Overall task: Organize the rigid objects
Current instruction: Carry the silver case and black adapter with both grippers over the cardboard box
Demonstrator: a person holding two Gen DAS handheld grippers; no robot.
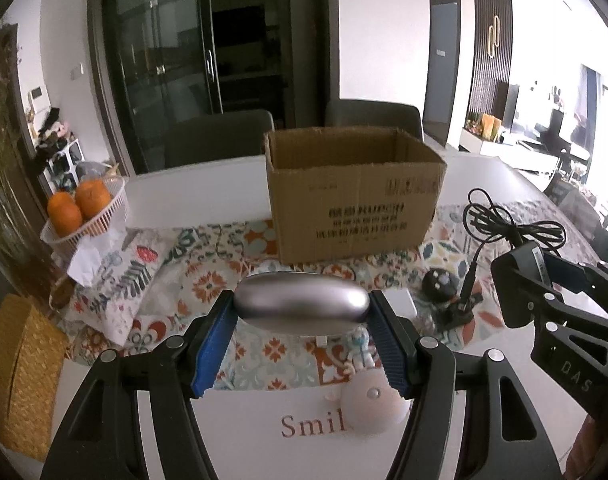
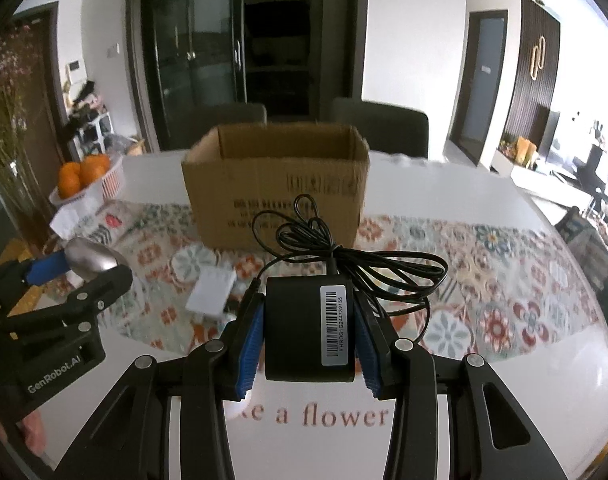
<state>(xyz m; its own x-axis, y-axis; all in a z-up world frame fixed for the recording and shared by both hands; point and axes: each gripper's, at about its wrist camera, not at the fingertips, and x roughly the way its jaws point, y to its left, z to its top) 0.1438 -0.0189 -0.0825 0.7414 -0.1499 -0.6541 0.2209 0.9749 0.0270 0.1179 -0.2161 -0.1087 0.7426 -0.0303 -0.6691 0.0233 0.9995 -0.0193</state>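
My left gripper is shut on a silver oval case and holds it above the table, in front of an open cardboard box. My right gripper is shut on a black power adapter with a barcode label and a bundled black cable. The box stands upright just beyond it. The right gripper and adapter show at the right of the left wrist view. The left gripper with the silver case shows at the left of the right wrist view.
A white basket with oranges stands at the left. A woven yellow box sits at the near left. A small astronaut figure, a pink round object, a black round object and a white block lie on the patterned cloth.
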